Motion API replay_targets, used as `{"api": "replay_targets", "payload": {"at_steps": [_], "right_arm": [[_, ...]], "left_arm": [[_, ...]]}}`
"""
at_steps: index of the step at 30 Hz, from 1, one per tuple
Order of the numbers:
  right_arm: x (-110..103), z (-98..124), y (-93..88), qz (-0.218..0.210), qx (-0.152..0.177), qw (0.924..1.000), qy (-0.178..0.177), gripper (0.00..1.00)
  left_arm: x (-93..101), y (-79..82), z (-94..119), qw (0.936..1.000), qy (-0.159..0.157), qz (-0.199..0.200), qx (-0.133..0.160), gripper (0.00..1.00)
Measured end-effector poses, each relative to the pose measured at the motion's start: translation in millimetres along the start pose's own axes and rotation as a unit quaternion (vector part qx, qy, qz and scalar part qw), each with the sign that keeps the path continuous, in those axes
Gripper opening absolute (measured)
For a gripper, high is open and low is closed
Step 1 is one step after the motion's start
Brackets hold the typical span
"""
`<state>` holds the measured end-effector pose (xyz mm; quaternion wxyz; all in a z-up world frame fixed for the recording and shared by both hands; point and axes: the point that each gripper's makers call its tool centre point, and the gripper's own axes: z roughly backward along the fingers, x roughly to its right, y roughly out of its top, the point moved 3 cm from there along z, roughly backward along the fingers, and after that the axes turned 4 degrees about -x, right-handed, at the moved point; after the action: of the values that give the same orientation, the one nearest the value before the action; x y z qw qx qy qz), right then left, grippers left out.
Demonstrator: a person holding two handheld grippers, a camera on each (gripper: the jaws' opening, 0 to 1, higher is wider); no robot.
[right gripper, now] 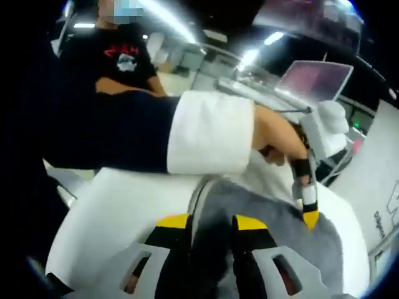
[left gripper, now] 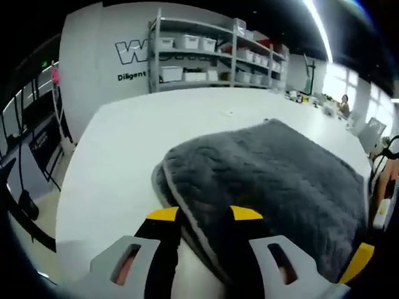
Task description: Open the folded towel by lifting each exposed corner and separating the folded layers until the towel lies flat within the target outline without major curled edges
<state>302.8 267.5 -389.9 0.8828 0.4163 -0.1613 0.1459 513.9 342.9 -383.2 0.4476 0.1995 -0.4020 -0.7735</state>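
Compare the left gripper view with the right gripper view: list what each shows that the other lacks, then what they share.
Left gripper view: shelving with bins, wall lettering, the towel's folded corner with pale edging.
Right gripper view: a person's white-cuffed sleeve, an open laptop.
Both: the grey towel on the white table, each view's own yellow-tipped jaws straddling a towel edge, left gripper, right gripper.

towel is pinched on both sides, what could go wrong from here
1. The left gripper seems to clamp the whole folded edge of the towel, so lifting may raise every layer instead of separating them.
2. The right gripper bites the opposite side; pulling apart could drag the towel across the table rather than unfold it.
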Motion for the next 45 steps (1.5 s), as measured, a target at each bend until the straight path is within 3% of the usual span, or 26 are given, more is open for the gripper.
{"api": "replay_targets", "payload": {"at_steps": [9, 18, 26, 28, 32, 38, 42, 45], "right_arm": [[-2, -1, -1.9, 0.04, -0.017, 0.9988, -0.024, 0.01], [12, 15, 5.7, -0.027, 0.022, 0.9991, -0.022, 0.0], [24, 30, 4.8, -0.108, 0.052, 0.9928, -0.003, 0.0], [28, 35, 4.1, -0.114, 0.056, 0.9919, -0.006, 0.0], [37, 46, 1.3, -0.131, 0.066, 0.989, -0.017, 0.0], [41, 55, -9.4, -0.159, 0.07, 0.984, -0.038, 0.0], [50, 71, -18.0, -0.217, 0.101, 0.9698, -0.045, 0.0], [54, 78, -25.3, -0.224, 0.099, 0.968, -0.052, 0.0]], "left_arm": [[1.8, -1.6, 1, 1.0, -0.005, -0.002, -0.004, 0.3], [8.6, 0.8, 7, 0.9998, -0.01, 0.007, 0.016, 0.31], [5.3, 4.9, 11, 0.9984, -0.019, 0.037, 0.038, 0.33], [6.3, 6.8, 12, 0.998, -0.023, 0.04, 0.043, 0.33], [7.5, 14.2, 15, 0.9928, -0.056, 0.083, 0.066, 0.35], [6.8, 18.6, 15, 0.9916, -0.046, 0.089, 0.082, 0.41], [16.8, 18.4, 18, 0.9896, -0.061, 0.095, 0.089, 0.45], [20.1, 18.6, 19, 0.9878, -0.068, 0.103, 0.094, 0.45]]}}
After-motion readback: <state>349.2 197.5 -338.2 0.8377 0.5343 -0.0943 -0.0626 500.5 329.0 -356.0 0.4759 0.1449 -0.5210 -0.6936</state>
